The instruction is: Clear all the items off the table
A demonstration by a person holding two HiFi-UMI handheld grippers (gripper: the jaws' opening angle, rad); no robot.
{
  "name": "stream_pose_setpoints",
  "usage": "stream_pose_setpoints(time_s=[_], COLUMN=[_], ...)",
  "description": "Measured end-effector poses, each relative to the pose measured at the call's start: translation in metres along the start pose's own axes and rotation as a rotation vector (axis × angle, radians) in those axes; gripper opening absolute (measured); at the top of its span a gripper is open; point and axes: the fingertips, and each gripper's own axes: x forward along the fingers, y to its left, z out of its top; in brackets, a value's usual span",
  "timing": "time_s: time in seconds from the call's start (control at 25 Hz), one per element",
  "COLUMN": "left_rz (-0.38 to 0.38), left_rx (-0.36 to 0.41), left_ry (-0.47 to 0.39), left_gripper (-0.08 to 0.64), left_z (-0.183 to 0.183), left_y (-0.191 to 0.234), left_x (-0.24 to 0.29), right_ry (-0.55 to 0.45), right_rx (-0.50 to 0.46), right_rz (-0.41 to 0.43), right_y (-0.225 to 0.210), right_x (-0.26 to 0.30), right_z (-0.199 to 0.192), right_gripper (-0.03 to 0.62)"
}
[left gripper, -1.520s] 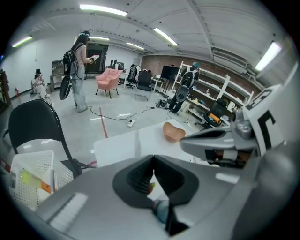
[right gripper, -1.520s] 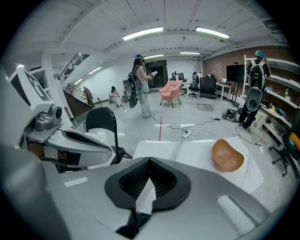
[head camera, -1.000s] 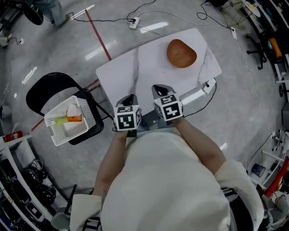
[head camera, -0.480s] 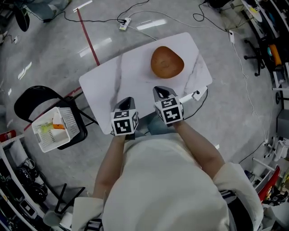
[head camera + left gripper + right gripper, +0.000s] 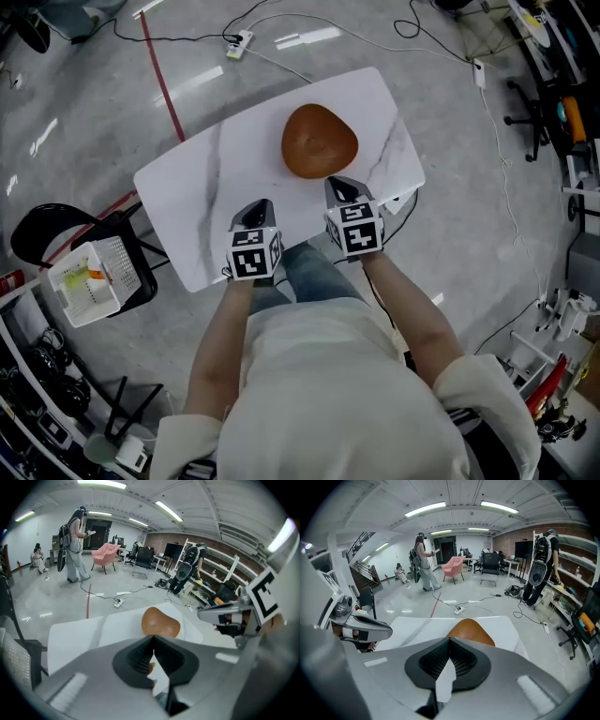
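Note:
A brown rounded dish [image 5: 319, 141] lies on the far half of the white marble table [image 5: 206, 187]. It is the only item on the tabletop. Both grippers hover side by side over the table's near edge, pointing at the dish. My left gripper [image 5: 262, 206] is shut and empty, a little short and left of the dish. My right gripper [image 5: 338, 185] is shut and empty, its tips close to the dish's near rim. The left gripper view has the dish [image 5: 161, 622] just beyond the closed jaws [image 5: 152, 639]. The right gripper view shows the dish [image 5: 471, 630] right behind the closed jaws [image 5: 449, 641].
A white basket [image 5: 89, 279] with small items sits on a black chair [image 5: 37, 234] to the table's left. Cables and a power strip [image 5: 235, 42] lie on the floor beyond the table, beside a red tape line [image 5: 161, 80]. People [image 5: 423, 559] stand far back in the hall.
The person has stepped up to the table: table and dish have come closer to both grippers, which now reach over the near edge. The basket has slid toward the left edge of view.

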Motion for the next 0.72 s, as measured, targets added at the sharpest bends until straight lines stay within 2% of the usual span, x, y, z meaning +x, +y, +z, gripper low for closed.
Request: stream_pose_setpoints(time_s=[0.48, 0.72], left_rz=[0.033, 0.089], left_rx=[-0.029, -0.070], left_ry=[0.079, 0.097], left_gripper=[0.008, 0.008], left_z=[-0.012, -0.017], left_y=[-0.006, 0.006], left_x=[0.097, 0.128], right_ry=[0.102, 0.143], right_rx=[0.081, 0.117], right_rz=[-0.067, -0.075], right_y=[-0.103, -0.131], right_x=[0.069, 0.103], right_z=[-0.038, -0.054], right_gripper=[0.000, 0.041])
